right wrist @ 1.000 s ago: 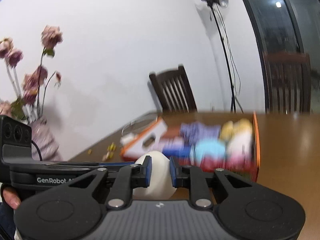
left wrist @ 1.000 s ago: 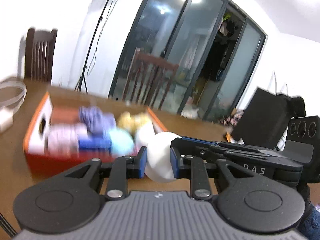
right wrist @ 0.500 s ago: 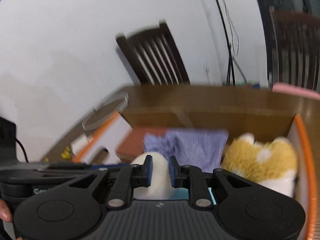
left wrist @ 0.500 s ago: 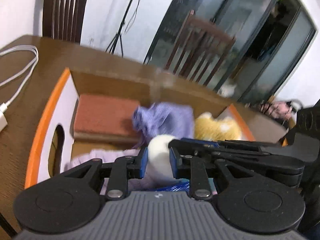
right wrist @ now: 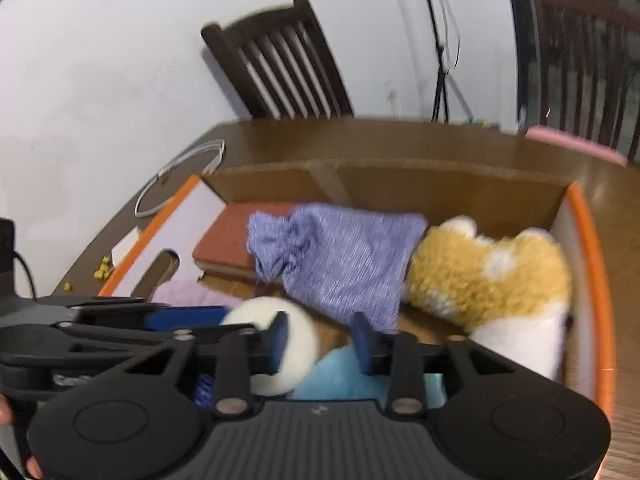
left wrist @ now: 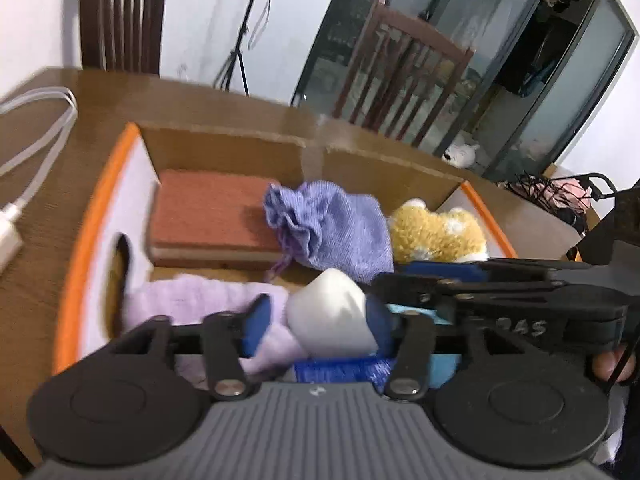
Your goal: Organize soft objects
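A white soft lump (left wrist: 328, 308) sits low in the orange-rimmed cardboard box (left wrist: 92, 216), over a lilac cloth (left wrist: 192, 300) and a blue item. My left gripper (left wrist: 320, 322) has its jaws opening around the lump, with a gap at the left pad. My right gripper (right wrist: 320, 338) is also opening; the white lump (right wrist: 304, 344) lies by its left finger, not pressed. A purple drawstring pouch (right wrist: 340, 256), a yellow plush (right wrist: 488, 280) and a red-brown sponge (left wrist: 212, 216) lie further back in the box (right wrist: 592, 280).
The box stands on a brown wooden table. A white cable (left wrist: 44, 128) lies left of it and a clear round ring (right wrist: 180, 176) beyond its corner. Dark wooden chairs (left wrist: 120, 16) (left wrist: 400, 72) stand behind the table. A light blue soft piece (right wrist: 344, 376) lies under my right gripper.
Both grippers carried the white lump forward and down over the box. Their jaws, pinched on it before, have spread apart, and the lump now rests among the box's contents.
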Motion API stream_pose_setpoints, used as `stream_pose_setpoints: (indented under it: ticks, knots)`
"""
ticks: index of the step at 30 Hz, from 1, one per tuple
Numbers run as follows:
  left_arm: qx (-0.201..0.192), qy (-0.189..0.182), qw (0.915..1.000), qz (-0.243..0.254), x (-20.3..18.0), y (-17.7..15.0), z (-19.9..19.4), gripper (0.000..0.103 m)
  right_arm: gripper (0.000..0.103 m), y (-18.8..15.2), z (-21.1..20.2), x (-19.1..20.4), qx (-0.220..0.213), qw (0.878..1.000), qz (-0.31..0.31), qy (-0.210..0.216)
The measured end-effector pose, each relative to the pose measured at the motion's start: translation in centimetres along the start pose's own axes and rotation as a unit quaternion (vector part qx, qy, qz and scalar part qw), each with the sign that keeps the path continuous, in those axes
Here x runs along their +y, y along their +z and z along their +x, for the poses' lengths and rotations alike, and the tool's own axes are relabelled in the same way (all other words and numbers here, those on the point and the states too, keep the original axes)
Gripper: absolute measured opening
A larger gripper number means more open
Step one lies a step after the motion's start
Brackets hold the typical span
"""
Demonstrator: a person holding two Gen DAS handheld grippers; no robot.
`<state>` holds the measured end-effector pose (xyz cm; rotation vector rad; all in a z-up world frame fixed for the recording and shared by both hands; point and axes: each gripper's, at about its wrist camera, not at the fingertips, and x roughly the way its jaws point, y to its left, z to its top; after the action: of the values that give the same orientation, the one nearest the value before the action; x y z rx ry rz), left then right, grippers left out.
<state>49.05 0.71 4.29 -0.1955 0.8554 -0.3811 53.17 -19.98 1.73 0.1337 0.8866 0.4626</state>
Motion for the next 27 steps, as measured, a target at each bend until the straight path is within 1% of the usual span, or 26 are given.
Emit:
stream_pose_setpoints:
  ticks: [1, 3, 6, 8, 10, 11, 13, 15, 17, 20, 22, 23, 24, 27]
  knots:
    - [-0.008, 0.005, 0.9999, 0.005, -0.2, 0.0, -1.1, 0.055, 0.05, 0.1, -0.8, 0.1, -0.008, 1.0, -0.002, -0.003]
    - [-0.025, 0.014, 0.9995, 0.015, -0.6, 0.1, -3.1, 0.056, 0.051, 0.3, -2.9, 0.3, -0.027, 1.0, -0.008, -0.006]
    - [-0.049, 0.022, 0.9982, 0.025, -1.0, -0.1, -6.8, 0.056, 0.057, 0.2, -6.7, 1.2, -0.054, 0.998, -0.032, -0.031]
    - [-0.067, 0.035, 0.9965, 0.036, -1.4, -0.5, -9.2, 0.057, 0.059, -0.2, -8.9, 1.5, -0.066, 0.996, -0.044, -0.046]
    - [-0.081, 0.048, 0.9942, 0.051, -1.6, -1.2, -11.3, 0.064, 0.062, -1.0, -11.5, 1.7, -0.076, 0.994, -0.053, -0.06]
    - [-0.087, 0.06, 0.9928, 0.056, -1.6, -1.6, -12.2, 0.064, 0.062, -1.6, -12.7, 1.8, -0.081, 0.993, -0.059, -0.069]
    - [-0.096, 0.083, 0.9901, 0.061, -1.6, -2.5, -13.8, 0.064, 0.068, -2.7, -15.0, 1.9, -0.091, 0.989, -0.067, -0.092]
    - [-0.106, 0.096, 0.9877, 0.062, -1.6, -3.2, -15.3, 0.064, 0.071, -3.9, -17.0, 1.8, -0.105, 0.986, -0.066, -0.113]
    - [-0.118, 0.102, 0.9858, 0.062, -1.8, -4.0, -16.8, 0.066, 0.071, -5.0, -18.8, 1.5, -0.115, 0.984, -0.055, -0.121]
    - [-0.135, 0.109, 0.9827, 0.065, -2.4, -5.2, -18.4, 0.07, 0.074, -6.6, -20.6, 1.6, -0.13, 0.982, -0.048, -0.126]
    - [-0.157, 0.12, 0.9783, 0.063, -2.8, -6.4, -19.5, 0.078, 0.081, -7.8, -21.7, 2.1, -0.147, 0.98, -0.049, -0.129]
    - [-0.167, 0.126, 0.976, 0.061, -2.9, -6.9, -19.9, 0.079, 0.081, -8.4, -22.3, 2.5, -0.154, 0.978, -0.051, -0.129]
    - [-0.174, 0.133, 0.9739, 0.061, -3.0, -7.6, -20.2, 0.08, 0.081, -9.0, -22.6, 2.9, -0.166, 0.976, -0.053, -0.129]
    - [-0.202, 0.148, 0.9666, 0.057, -3.3, -10.0, -21.2, 0.086, 0.088, -11.1, -23.5, 4.2, -0.211, 0.966, -0.059, -0.133]
